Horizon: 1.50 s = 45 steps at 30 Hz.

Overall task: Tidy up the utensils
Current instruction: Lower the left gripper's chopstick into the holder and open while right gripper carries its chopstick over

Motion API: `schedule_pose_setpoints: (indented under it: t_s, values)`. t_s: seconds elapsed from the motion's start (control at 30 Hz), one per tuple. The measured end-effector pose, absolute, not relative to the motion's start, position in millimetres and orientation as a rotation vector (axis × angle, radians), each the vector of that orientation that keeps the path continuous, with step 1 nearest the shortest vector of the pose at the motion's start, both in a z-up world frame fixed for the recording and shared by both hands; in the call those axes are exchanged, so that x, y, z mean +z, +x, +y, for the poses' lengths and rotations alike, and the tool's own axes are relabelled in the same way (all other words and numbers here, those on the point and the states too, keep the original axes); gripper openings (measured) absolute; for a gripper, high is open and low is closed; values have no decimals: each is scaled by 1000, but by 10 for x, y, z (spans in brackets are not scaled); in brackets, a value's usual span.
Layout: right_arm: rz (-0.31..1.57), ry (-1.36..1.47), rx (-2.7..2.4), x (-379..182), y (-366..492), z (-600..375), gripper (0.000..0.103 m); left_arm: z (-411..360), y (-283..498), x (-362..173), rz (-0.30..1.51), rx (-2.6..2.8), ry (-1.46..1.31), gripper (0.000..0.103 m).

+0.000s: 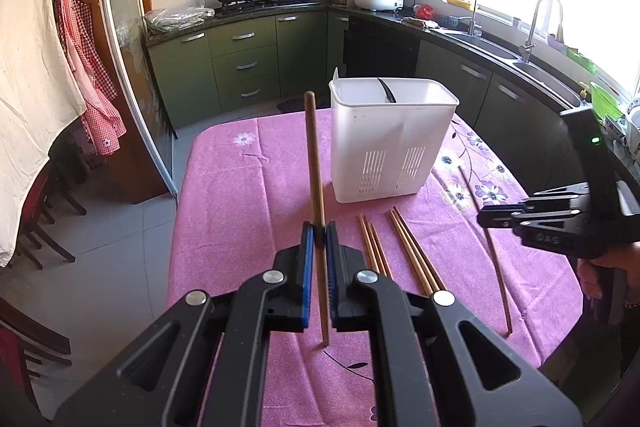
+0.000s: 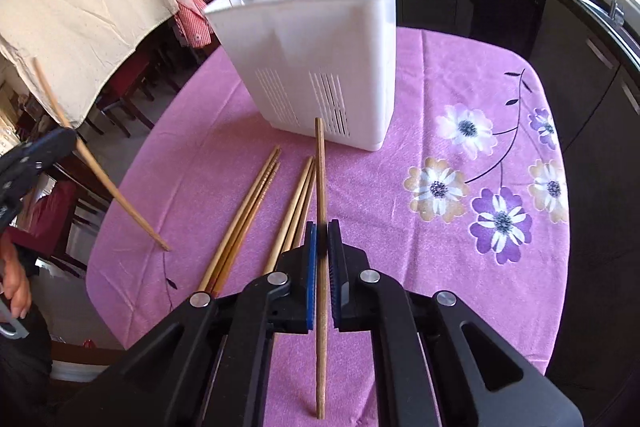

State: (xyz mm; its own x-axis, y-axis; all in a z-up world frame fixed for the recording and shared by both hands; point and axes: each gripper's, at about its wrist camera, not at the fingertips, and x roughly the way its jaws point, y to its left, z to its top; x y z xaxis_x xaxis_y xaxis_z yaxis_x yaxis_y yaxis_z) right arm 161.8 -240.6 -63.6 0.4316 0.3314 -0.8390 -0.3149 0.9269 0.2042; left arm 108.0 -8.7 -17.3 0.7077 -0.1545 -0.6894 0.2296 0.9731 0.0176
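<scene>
My left gripper (image 1: 319,231) is shut on a wooden chopstick (image 1: 314,163), held nearly upright above the pink tablecloth; it also shows in the right wrist view (image 2: 96,165). My right gripper (image 2: 322,231) is shut on another chopstick (image 2: 320,179), pointing toward the white slotted utensil holder (image 2: 320,67). The right gripper shows in the left wrist view (image 1: 486,217), with its chopstick (image 1: 498,267). The holder (image 1: 390,139) stands upright with a dark utensil (image 1: 387,90) inside. Several chopsticks (image 2: 256,211) lie in two bunches in front of it (image 1: 400,247).
The table (image 2: 460,87) has a pink floral cloth and rounded edges. Dark chairs (image 1: 44,223) stand at the left. Green kitchen cabinets (image 1: 244,63), a stove with pans and a sink (image 1: 536,67) lie beyond.
</scene>
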Motion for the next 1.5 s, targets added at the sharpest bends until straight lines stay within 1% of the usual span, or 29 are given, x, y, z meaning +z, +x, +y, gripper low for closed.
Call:
schedule_pose_setpoints:
  t_s: [0.17,0.27,0.4,0.73,0.9,1.3,1.4,1.5]
  values:
    - [918,64,425,-218,1215,-2749,7,-92,1055,-164,754,-215,109,6]
    - [866,74,430,-86,945,-2878,6,-85,1038,-164,751,-215,107,6]
    - [835,73,430,-24,715,-2950,6,-75,1023,-158,754,-219,100,6]
    - [819,91,448,-17,670,-3001,6,-148,974,9,730,-224,117,6]
    - [818,102,452,-23,673,-3031,6,-248,1047,295,707,-254,114,6]
    - [816,119,477,-33,692,-3084,7,-659,1493,1335,569,-287,101,6]
    - [814,125,483,-44,700,-3101,7,-802,1650,1466,529,-277,108,6]
    - [813,134,488,-55,704,-3128,7,-930,1833,1471,512,-262,113,6]
